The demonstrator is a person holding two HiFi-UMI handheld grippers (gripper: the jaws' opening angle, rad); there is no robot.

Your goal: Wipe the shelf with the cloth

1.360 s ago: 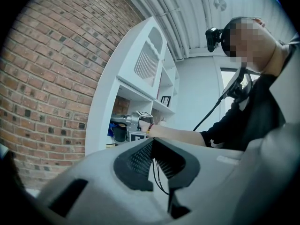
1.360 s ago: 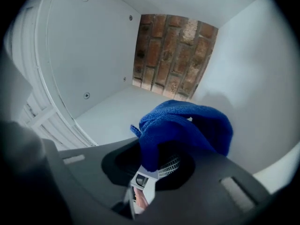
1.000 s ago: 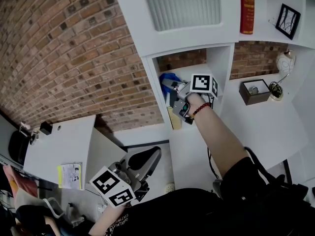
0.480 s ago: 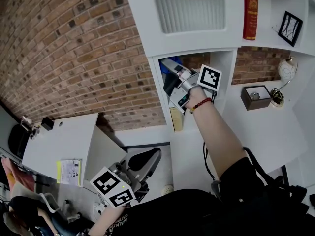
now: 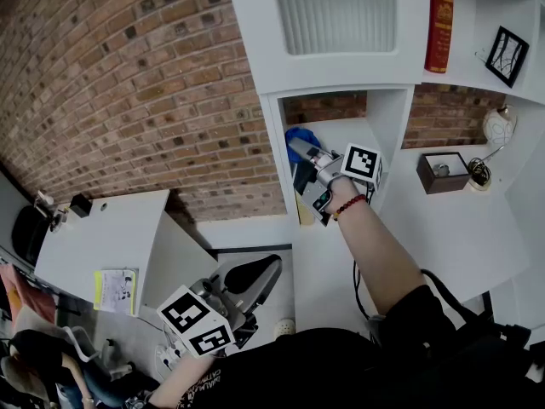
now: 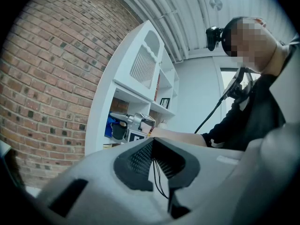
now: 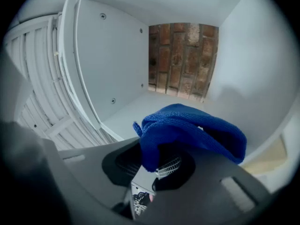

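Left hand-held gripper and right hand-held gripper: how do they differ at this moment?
The right hand-held gripper is shut on the blue cloth; the left hand-held gripper grips nothing. The right hand-held gripper reaches into the shelf compartment; the left hand-held gripper hangs low, away from the shelf. Both have their jaws together.

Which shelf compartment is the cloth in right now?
The brick-backed cubby directly under the louvred panel; the right gripper holds the blue cloth inside it. The neighbouring cubby holds a small box instead.
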